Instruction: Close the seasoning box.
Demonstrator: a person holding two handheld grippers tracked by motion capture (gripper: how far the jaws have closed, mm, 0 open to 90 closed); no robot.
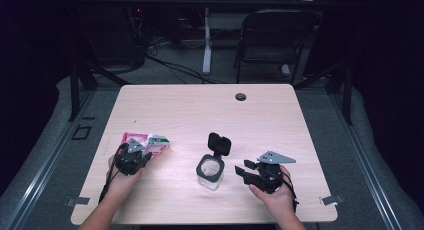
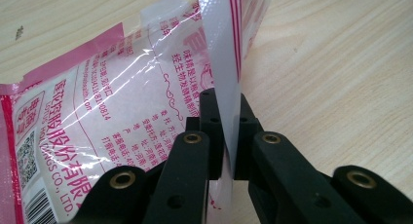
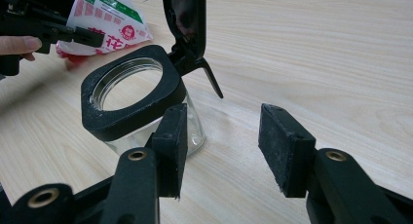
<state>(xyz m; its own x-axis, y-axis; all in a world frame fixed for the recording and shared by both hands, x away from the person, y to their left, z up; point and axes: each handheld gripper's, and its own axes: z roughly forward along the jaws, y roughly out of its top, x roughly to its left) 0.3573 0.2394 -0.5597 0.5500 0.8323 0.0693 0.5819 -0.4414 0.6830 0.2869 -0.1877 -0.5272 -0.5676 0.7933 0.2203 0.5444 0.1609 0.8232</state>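
One claw (image 2: 226,151) pinches packet (image 2: 97,102)

Surface (image 1: 165,110): pale wood-grain top with rounded corners, taken as the landmark.
Grommet hole (image 1: 241,96): small dark round opening in the surface, near its far edge, a little right of centre.
Chair (image 1: 272,37): dark folding chair on the floor beyond the surface's far edge, right of centre.
White leg (image 1: 206,40): upright post on the floor beyond the far edge, just left of the chair.
Cables (image 1: 170,65): dark loops lying on the grey floor beyond the far edge, left of the white leg.
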